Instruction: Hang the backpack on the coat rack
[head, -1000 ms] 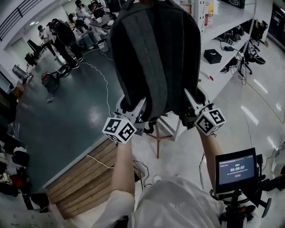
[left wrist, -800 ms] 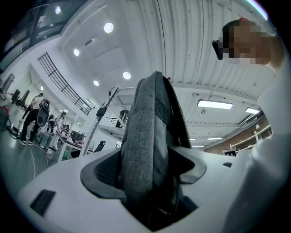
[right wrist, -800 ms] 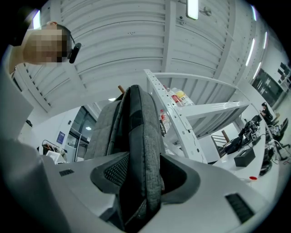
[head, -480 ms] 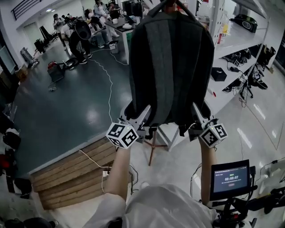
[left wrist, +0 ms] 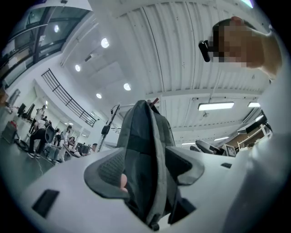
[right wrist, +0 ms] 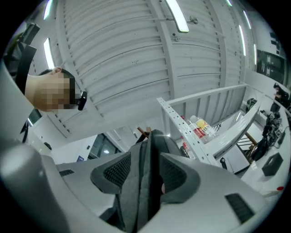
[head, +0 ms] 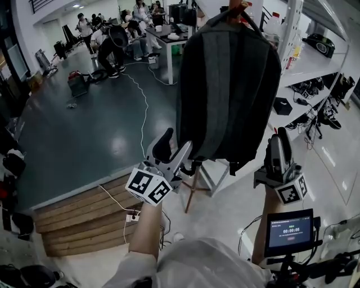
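Observation:
The dark grey backpack (head: 228, 90) hangs straight down from the top of the wooden coat rack (head: 238, 7), whose legs (head: 194, 185) show below it. My left gripper (head: 173, 149) is at the bag's lower left corner, just off it. Its jaws are wide and closing, and the pads press on nothing. In the left gripper view the backpack (left wrist: 148, 154) lines up between the jaws. My right gripper (head: 278, 147) stands beside the bag's lower right edge, open. In the right gripper view the backpack (right wrist: 145, 177) shows edge-on between the pads.
White shelving (head: 315, 62) with a black box (head: 282, 106) and gear runs along the right. A small screen on a stand (head: 291, 228) is at my lower right. Wooden steps (head: 84, 214) lie lower left. People and desks (head: 121, 39) are far back, and a cable (head: 143, 112) crosses the floor.
Both grippers have come off the backpack's bottom corners, the left drawing back to the left and the right moving out to the right. The backpack now hangs by itself from the rack.

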`<state>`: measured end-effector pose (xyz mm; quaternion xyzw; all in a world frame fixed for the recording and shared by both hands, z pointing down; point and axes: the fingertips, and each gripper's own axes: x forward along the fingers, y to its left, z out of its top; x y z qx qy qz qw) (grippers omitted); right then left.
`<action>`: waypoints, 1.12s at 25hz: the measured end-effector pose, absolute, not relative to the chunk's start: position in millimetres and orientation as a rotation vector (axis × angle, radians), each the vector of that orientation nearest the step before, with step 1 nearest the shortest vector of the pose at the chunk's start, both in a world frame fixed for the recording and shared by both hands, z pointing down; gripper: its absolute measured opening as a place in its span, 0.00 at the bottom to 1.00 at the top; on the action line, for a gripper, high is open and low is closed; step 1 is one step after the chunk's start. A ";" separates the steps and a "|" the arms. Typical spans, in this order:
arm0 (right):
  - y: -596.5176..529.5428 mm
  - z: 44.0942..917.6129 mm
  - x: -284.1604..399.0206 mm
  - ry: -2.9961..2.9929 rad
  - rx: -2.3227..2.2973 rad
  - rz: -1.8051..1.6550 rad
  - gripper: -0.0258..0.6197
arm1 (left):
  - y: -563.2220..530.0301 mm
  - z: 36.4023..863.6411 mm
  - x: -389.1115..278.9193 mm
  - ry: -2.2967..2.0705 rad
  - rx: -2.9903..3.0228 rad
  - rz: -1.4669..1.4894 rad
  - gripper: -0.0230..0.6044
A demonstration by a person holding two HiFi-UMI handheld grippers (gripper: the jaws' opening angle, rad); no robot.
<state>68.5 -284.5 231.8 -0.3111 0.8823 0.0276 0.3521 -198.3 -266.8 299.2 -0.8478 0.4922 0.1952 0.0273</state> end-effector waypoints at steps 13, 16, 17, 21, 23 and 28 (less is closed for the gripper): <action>-260.9 282.3 21.2 2.464 -0.699 -0.131 0.36 | -241.8 316.0 -171.2 1.459 -2.779 0.648 0.24; -260.3 295.6 14.4 2.507 -0.732 -0.143 0.30 | -244.6 326.0 -164.7 1.465 -2.804 0.618 0.20; -261.2 299.6 14.5 2.505 -0.743 -0.162 0.24 | -245.5 328.8 -162.4 1.464 -2.815 0.609 0.18; -265.3 314.4 15.6 2.487 -0.781 -0.245 0.17 | -251.2 337.2 -157.6 1.464 -2.853 0.611 0.14; -267.5 319.3 14.1 2.496 -0.800 -0.253 0.14 | -254.6 338.5 -155.1 1.453 -2.873 0.625 0.11; -273.1 327.1 15.2 2.491 -0.815 -0.302 0.11 | -257.6 344.6 -142.4 1.405 -2.913 0.593 0.11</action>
